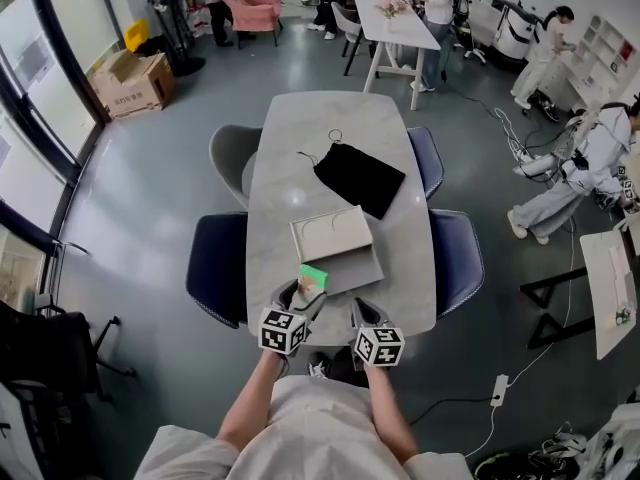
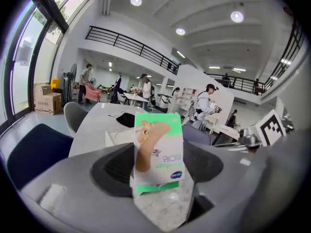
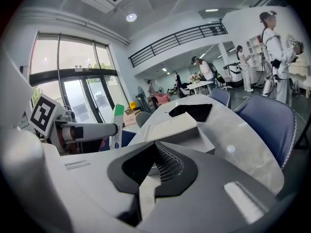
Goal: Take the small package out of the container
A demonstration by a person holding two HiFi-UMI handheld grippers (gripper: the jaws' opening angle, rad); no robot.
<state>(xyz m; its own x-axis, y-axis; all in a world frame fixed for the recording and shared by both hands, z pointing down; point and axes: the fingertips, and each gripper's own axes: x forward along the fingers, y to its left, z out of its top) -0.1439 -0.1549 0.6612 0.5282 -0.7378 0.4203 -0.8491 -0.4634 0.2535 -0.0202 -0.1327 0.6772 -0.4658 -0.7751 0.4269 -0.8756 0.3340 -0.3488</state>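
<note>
Clamped upright in the left gripper (image 1: 305, 290) (image 2: 158, 171) – a small flat green-and-white package (image 1: 313, 275) (image 2: 158, 144) printed with a tan plaster strip, pinched low down between both pads. Held up off the long grey stone-patterned table (image 1: 300, 138), just at the near left corner of the shallow square off-white box (image 1: 331, 236) (image 2: 119, 136) and outside its tray. Seen edge-on from the right gripper view (image 3: 118, 118), standing to the left of that box (image 3: 170, 127).

Right gripper (image 1: 362, 311) (image 3: 150, 178) low over the table's near edge, just beside the left one – jaws pressed together with nothing between them.

Box lying slightly askew on a flat grey piece (image 1: 352, 271) that sticks out on the near and right sides. Further up the table, well apart from the box, a black cloth drawstring pouch (image 1: 358, 176) (image 3: 192, 111), flat, with its cord trailing towards the far end. Dark blue padded chairs (image 1: 218, 266) tucked in along both long sides.
</note>
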